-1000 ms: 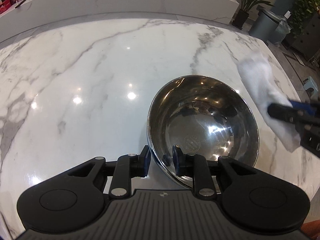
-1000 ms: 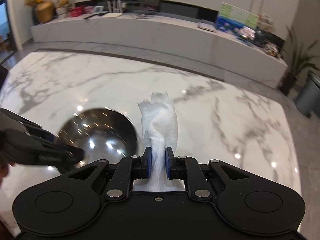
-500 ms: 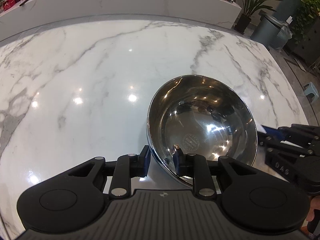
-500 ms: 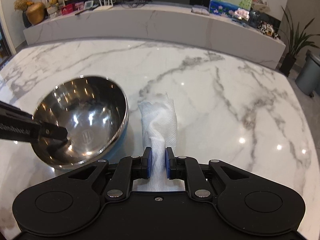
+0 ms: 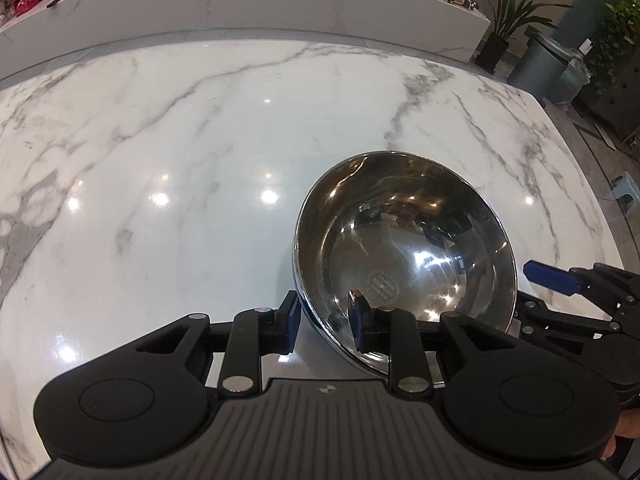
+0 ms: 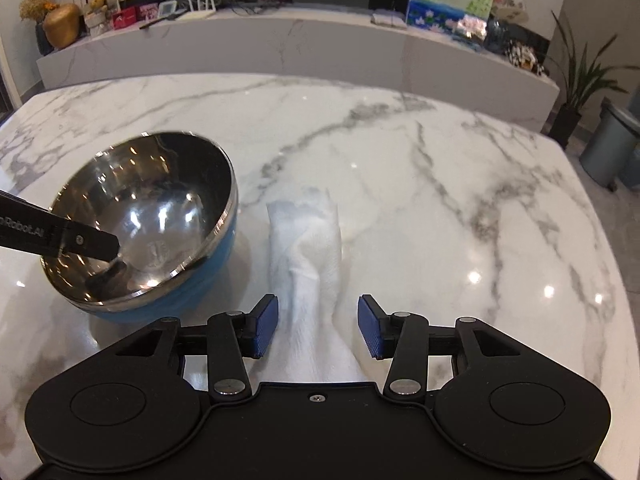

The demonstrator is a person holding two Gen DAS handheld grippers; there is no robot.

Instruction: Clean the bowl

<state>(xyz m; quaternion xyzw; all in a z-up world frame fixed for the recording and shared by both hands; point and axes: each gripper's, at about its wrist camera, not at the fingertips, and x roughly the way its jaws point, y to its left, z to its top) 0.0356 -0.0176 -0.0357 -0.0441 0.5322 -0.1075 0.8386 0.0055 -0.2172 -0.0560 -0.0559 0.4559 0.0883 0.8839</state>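
Item: bowl (image 6: 144, 220), steel inside, mirror-bright, with a stamped round mark at the bottom; blue outside; round, deep, thin-rimmed. It sat tilted on the marble table (image 6: 440, 184), near its front left part, its near rim held between the pads of the left tongs (image 5: 324, 316), one pad inside the wall and one outside, clamped on it.

Item: paper towel (image 6: 308, 248), white, soft, crumpled into a loose roll, quilted surface. It lay on the table just beside the bowl, to its right, between the pads of the right tongs (image 6: 318, 328), whose jaws were opening; the pads stood clear of the paper on both sides, so the towel was let go.

Item: table, white marble with grey veins, polished, showing lamp reflections.

State of the work, as judged: the bowl's inside looked clean and dry, no residue visible; wiping seemed finished, with the towel set down. Left to do: release the bowl and let it settle flat
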